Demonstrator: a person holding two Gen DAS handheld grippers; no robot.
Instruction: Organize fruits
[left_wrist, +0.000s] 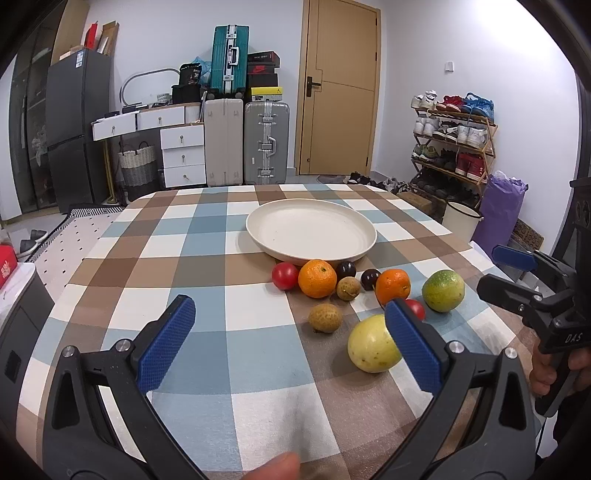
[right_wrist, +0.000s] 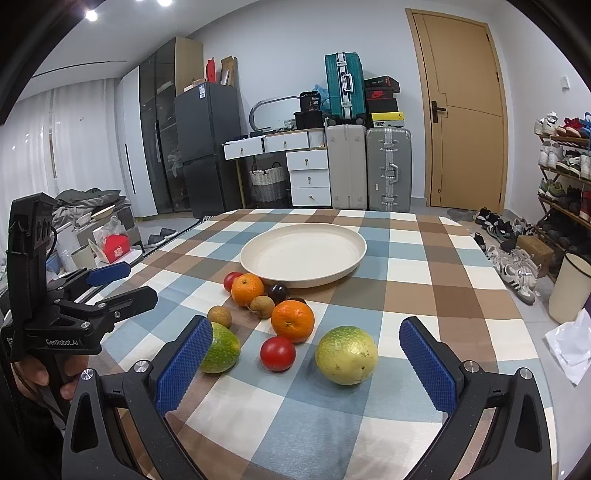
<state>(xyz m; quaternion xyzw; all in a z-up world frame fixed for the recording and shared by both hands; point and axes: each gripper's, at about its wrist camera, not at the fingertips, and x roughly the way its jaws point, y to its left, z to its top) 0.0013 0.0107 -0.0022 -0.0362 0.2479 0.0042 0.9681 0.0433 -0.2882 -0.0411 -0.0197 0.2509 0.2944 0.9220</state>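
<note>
A cream plate (left_wrist: 310, 230) (right_wrist: 303, 253) lies bare on the checked tablecloth. In front of it are several fruits: two oranges (right_wrist: 247, 289) (right_wrist: 292, 320), two red tomatoes (right_wrist: 232, 280) (right_wrist: 277, 353), brown longans (right_wrist: 219, 316), dark plums (right_wrist: 277, 292) and two large yellow-green fruits (right_wrist: 346, 355) (right_wrist: 219, 349). My right gripper (right_wrist: 306, 365) is open; one large fruit and a tomato lie between its fingers, untouched. My left gripper (left_wrist: 291, 343) is open over bare cloth, and a large yellowish fruit (left_wrist: 373, 343) sits partly behind its right finger. A longan (left_wrist: 325, 317) lies just ahead of it.
A hand holds each gripper's handle at the near table edge. The table drops off to the floor on the left and right. A white bucket (right_wrist: 570, 288) and a shoe rack (left_wrist: 454, 147) stand to the right. Suitcases (left_wrist: 266, 142), drawers and a door are beyond the far edge.
</note>
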